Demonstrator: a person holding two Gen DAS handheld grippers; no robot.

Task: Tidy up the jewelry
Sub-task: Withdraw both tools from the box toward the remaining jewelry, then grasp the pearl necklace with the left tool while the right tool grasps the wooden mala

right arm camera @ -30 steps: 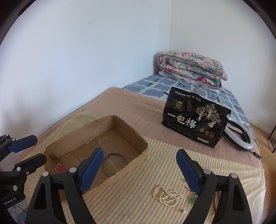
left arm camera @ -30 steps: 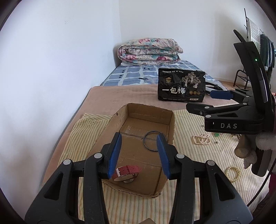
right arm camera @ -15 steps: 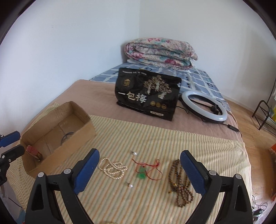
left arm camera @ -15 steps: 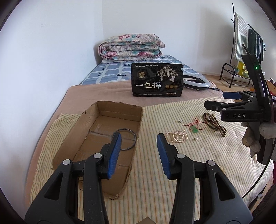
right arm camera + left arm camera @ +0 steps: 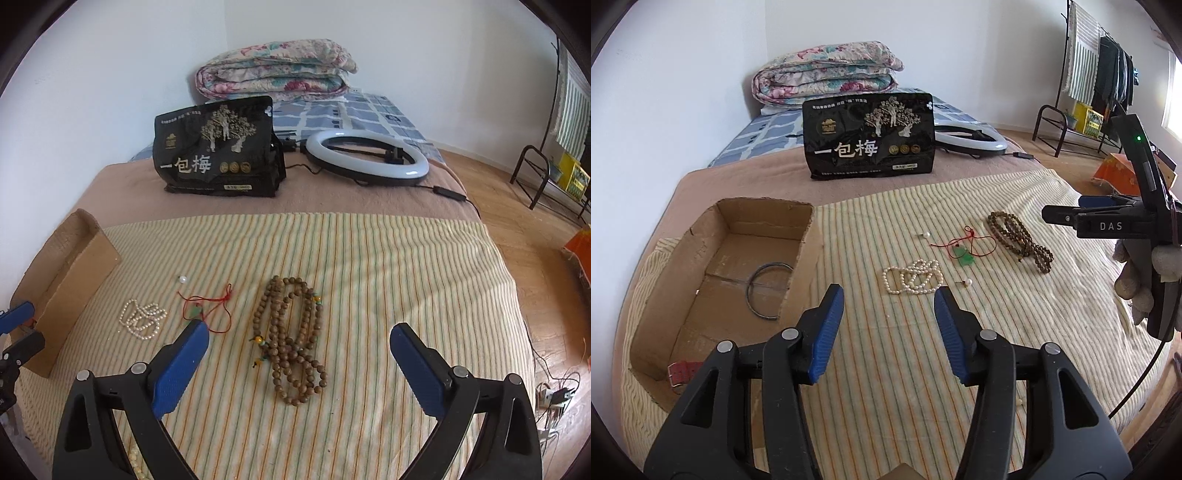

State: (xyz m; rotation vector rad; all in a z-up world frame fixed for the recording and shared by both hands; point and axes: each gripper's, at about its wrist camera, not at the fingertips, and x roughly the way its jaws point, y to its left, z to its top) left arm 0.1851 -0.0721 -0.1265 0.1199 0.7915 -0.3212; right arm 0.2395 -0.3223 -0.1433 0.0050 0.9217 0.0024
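both our grippers hang empty over the striped cloth, jaws opening.

our left gripper (image 5: 889, 326) is part-open above the cloth, nothing between its pads; our right gripper (image 5: 297, 363) spreads wide over the coiled brown wooden bead strand (image 5: 291, 341). just beyond lie the white pearl bracelet (image 5: 912, 282) and the red cord with a green pendant (image 5: 964, 249). left of them the open cardboard box (image 5: 809, 254) holds a thin dark metal bangle (image 5: 768, 290) and a red leather strap (image 5: 683, 371). farther back stands a black printed pouch (image 5: 870, 136).
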